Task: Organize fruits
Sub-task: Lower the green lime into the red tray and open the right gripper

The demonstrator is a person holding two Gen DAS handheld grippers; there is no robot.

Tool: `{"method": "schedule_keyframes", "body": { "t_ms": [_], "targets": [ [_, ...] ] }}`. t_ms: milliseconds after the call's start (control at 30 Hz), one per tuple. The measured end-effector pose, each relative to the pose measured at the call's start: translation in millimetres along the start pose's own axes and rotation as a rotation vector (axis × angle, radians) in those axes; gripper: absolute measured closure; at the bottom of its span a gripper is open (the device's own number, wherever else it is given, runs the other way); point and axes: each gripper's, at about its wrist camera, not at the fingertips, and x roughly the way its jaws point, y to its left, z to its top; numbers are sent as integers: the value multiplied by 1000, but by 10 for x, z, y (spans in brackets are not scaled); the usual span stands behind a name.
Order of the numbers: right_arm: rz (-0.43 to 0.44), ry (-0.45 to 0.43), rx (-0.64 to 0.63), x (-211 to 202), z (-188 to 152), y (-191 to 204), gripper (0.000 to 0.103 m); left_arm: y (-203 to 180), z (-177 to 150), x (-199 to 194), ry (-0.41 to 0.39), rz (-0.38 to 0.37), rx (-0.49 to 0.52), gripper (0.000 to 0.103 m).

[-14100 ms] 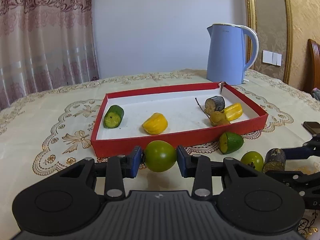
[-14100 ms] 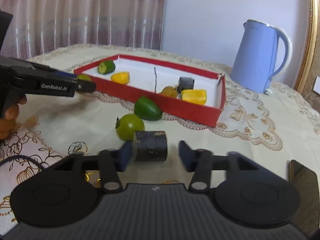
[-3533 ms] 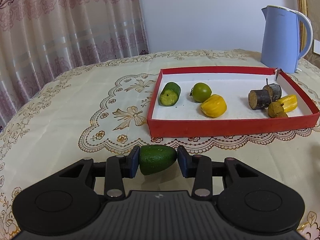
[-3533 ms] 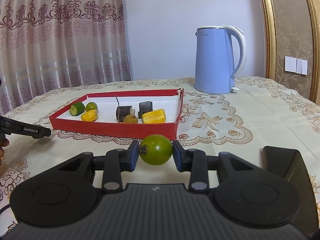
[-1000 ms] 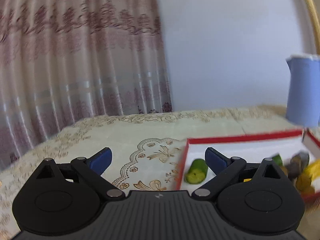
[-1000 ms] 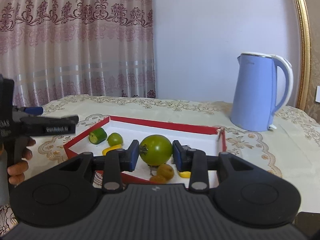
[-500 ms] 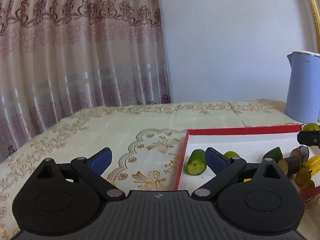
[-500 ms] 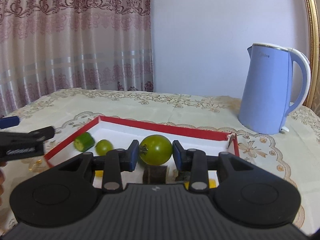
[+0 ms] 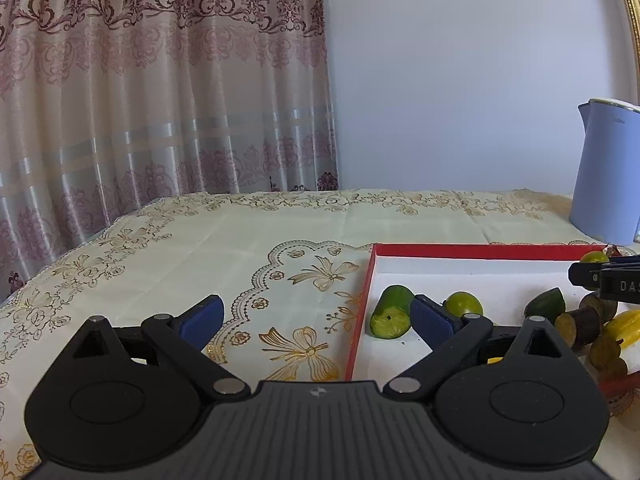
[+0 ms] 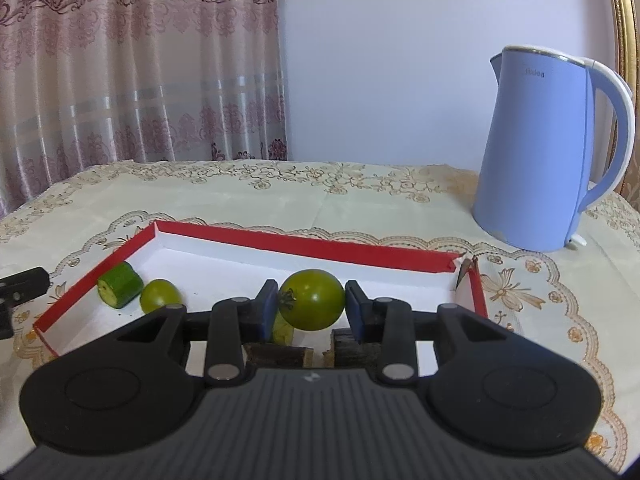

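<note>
My right gripper (image 10: 312, 307) is shut on a green tomato (image 10: 312, 298) and holds it above the red tray (image 10: 304, 245), over dark wood-like pieces (image 10: 276, 354). In the tray lie a cut cucumber piece (image 10: 120, 282) and a small green fruit (image 10: 160, 295). My left gripper (image 9: 316, 318) is open and empty, above the tablecloth at the tray's left wall (image 9: 362, 304). In the left wrist view the tray holds the cucumber piece (image 9: 390, 312), a small green fruit (image 9: 464, 303), a green avocado-like piece (image 9: 546, 304), dark pieces (image 9: 580, 320) and a yellow piece (image 9: 626, 330).
A blue electric kettle (image 10: 540, 148) stands behind the tray's right corner; it also shows in the left wrist view (image 9: 608, 176). A cream embroidered tablecloth (image 9: 200, 248) covers the table. Curtains (image 9: 160, 92) hang behind. The left gripper's tip (image 10: 20, 284) shows at the left edge.
My right gripper has carried the green tomato forward and lower over the tray. My left gripper has stayed open and nearly still.
</note>
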Motion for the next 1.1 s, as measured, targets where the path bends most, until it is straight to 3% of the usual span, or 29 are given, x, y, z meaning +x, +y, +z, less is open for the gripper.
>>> {"method": "schedule_keyframes", "body": {
  "t_ms": [867, 1100],
  "targets": [
    [-32, 46, 2, 220, 3, -17, 69, -27, -11, 51, 32, -11, 11, 3],
    [-33, 46, 3, 219, -2, -30, 60, -20, -17, 51, 35, -13, 8, 3]
  ]
}}
